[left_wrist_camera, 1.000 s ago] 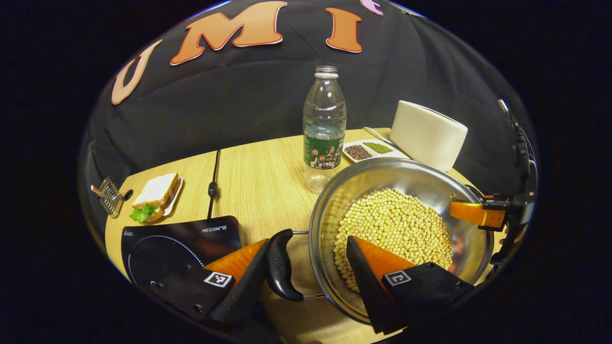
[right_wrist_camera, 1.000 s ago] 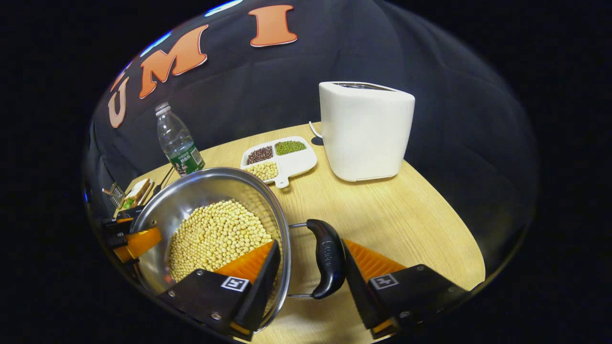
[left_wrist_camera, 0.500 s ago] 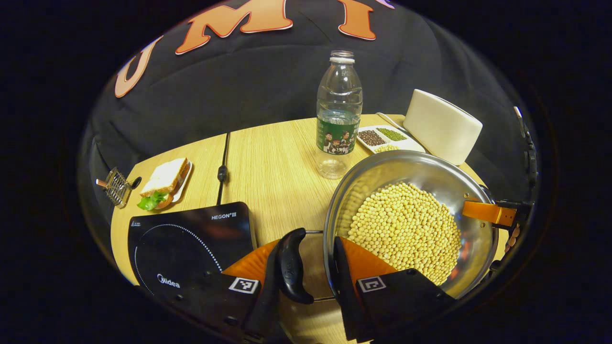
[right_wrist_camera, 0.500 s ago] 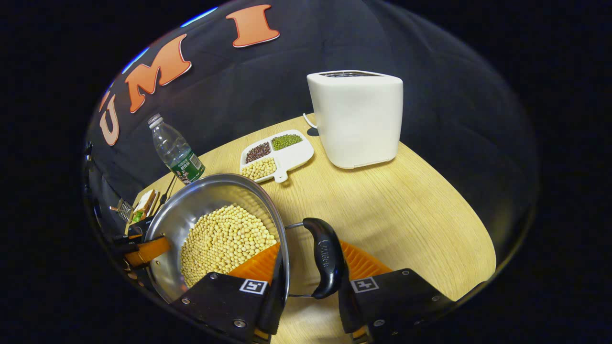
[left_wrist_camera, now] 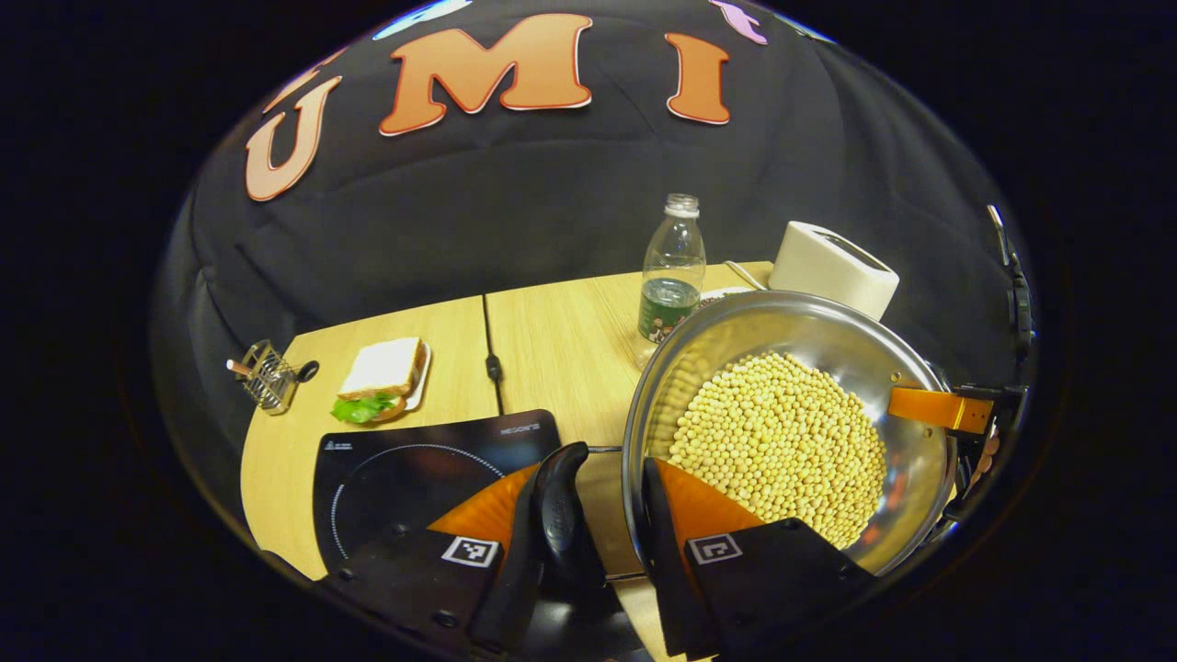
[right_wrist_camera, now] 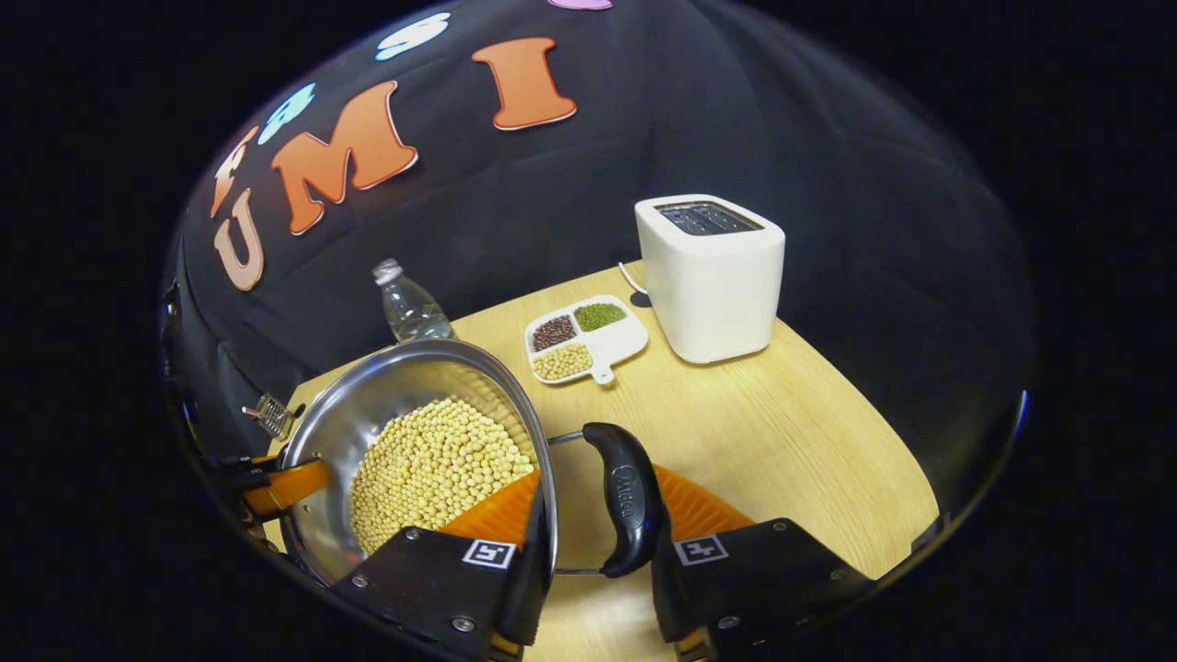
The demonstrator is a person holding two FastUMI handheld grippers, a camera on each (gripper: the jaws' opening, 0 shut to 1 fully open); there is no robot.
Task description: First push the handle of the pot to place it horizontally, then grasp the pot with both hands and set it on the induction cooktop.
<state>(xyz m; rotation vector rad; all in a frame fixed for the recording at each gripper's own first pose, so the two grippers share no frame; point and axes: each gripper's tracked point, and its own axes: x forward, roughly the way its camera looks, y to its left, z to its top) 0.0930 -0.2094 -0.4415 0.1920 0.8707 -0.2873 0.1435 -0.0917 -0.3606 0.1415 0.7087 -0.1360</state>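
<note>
1. Between my two grippers hangs the pot (left_wrist_camera: 791,432), steel, loaded with pale beans (left_wrist_camera: 782,441). It looks lifted clear of the table (right_wrist_camera: 782,432), though I cannot see its base.
2. Left gripper (left_wrist_camera: 588,515): fingers drawn in across the near rim and the black left handle (left_wrist_camera: 561,515), one finger outside the handle, the other inside the wall against the beans. I read it as clamped on handle and rim together.
3. Right gripper (right_wrist_camera: 588,533): same hold on the opposite side, gripping the right handle (right_wrist_camera: 625,506) and the rim. In the left gripper view I see its orange finger over the far rim.
4. Both handles lie flat, sticking straight out from the wall, so the line through them is the carry axis.
5. Key relation: the induction cooktop (left_wrist_camera: 414,478) sits just outboard of the left gripper, low beside its outer finger, opposite the pot. My judgement: the carry runs leftward along that axis, left gripper leading, right trailing.
6. Room: cooktop glass looks bare. Ahead of it lie a sandwich plate (left_wrist_camera: 386,377) and a small wire rack (left_wrist_camera: 267,377); a cable (left_wrist_camera: 494,368) runs down the table seam toward the cooktop's far edge.
7. Ahead of the pot, a bottle (left_wrist_camera: 673,276) stands near the far rim. Toaster (right_wrist_camera: 710,276) and bean tray (right_wrist_camera: 584,336) sit well apart on the right gripper's side.
8. Risk, as I judge it: beans ride high, so tilting could spill them.
</note>
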